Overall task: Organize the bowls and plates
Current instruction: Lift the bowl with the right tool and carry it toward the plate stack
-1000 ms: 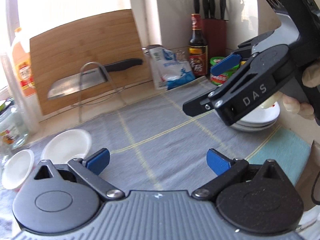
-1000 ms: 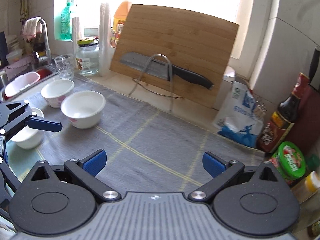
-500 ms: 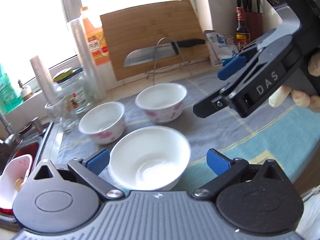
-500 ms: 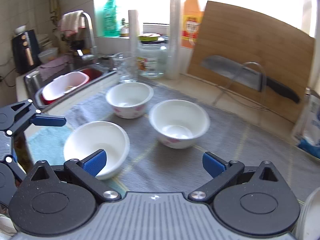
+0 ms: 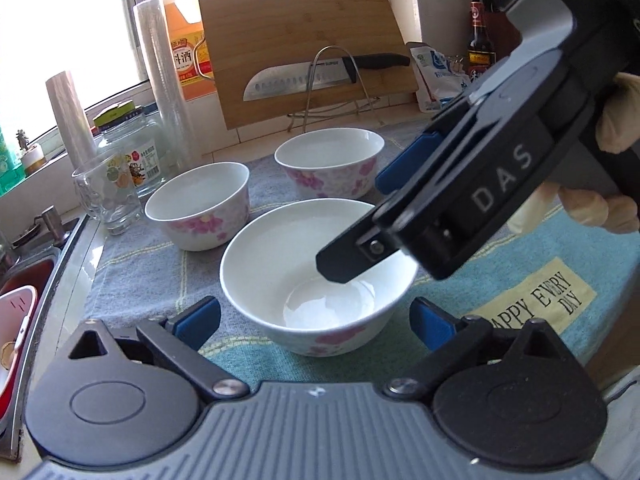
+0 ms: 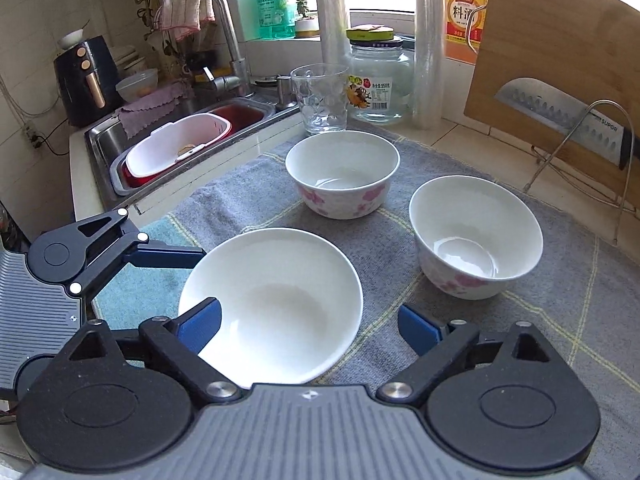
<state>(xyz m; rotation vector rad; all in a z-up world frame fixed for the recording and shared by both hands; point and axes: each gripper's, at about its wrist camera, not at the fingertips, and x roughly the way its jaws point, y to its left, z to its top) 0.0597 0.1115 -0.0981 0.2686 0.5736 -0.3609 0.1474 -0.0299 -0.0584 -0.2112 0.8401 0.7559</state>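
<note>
Left gripper (image 5: pixel 314 320) and right gripper (image 6: pixel 308 326): jaws closing, each bracketing the near bowl (image 6: pixel 272 304) without pad contact. Bowl sits at the towel's (image 6: pixel 560 360) near edge; two flowered bowls (image 6: pixel 343 174) stand behind it.

3 white ceramic bowls w/ pink flower print: nearest bowl (image 6: pixel 276 304) right ahead of the right gripper's pads, 2nd bowl (image 6: pixel 343 174) further ahead, 3rd bowl (image 6: pixel 474 236) ahead-right. 2 tall rolls of clear plastic wrap: one roll (image 6: pixel 331 20) far ahead, taller roll (image 6: pixel 430 40) to its right. 1 clear drinking glass (image 6: pixel 319 98), 1 glass jar w/ yellow-green lid (image 6: pixel 378 78) just right of it. 1 bamboo cutting board (image 6: pixel 560 48) far right, 1 steel knife w/ black handle (image 6: pixel 560 114) in front of it, on 1 wire rack (image 6: pixel 580 156). 1 green soap bottle (image 6: pixel 272 0) by window. 2 cloth mats: grey towel (image 6: pixel 500 344), teal towel (image 6: pixel 160 284).
</note>
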